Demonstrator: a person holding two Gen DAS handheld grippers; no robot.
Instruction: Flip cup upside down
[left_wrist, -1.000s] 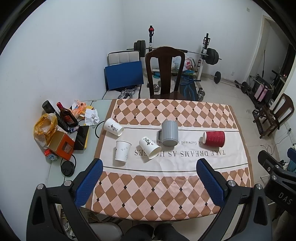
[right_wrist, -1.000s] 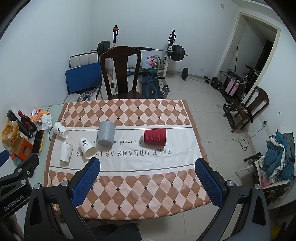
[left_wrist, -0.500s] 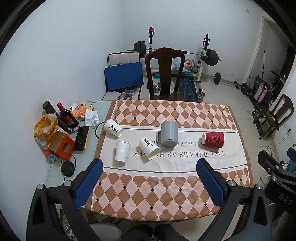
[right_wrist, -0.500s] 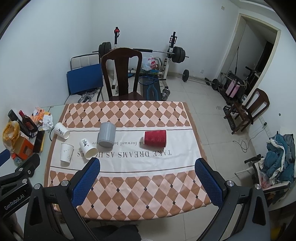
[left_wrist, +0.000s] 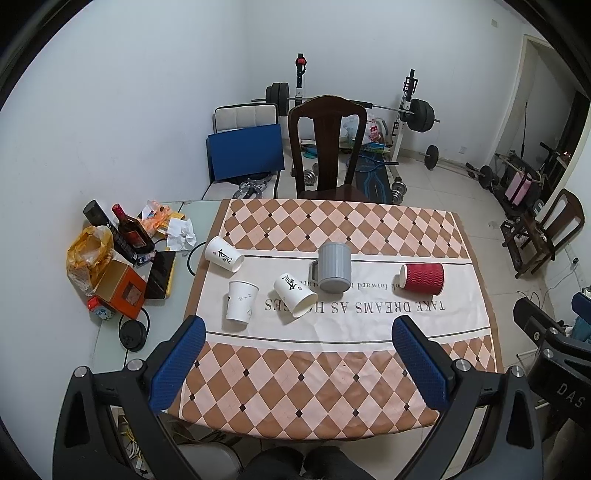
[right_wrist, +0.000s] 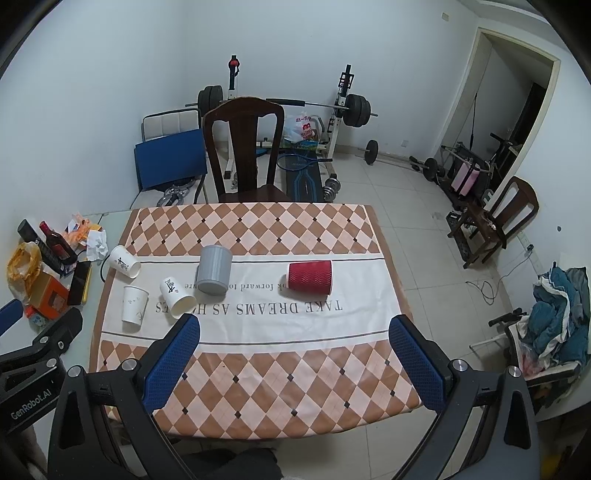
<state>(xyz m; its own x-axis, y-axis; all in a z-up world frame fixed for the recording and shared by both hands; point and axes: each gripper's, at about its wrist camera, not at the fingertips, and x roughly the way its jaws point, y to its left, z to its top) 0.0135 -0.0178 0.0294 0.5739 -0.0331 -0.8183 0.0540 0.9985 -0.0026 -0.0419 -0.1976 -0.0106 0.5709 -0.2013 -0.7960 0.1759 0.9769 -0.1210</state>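
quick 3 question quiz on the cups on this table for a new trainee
1. True or false: the red ribbed cup lies on its side on the tablecloth.
2. Multiple choice: which white paper cup stands with its wide mouth up? A) the one nearest the bottle B) the front left one C) the one beside the grey mug
3. Fill in: the left gripper and right gripper both hover with jaws ____ and hold nothing.

Key: 1 true. 2 B; the far left cup and the middle cup lie tipped over. 3 open.
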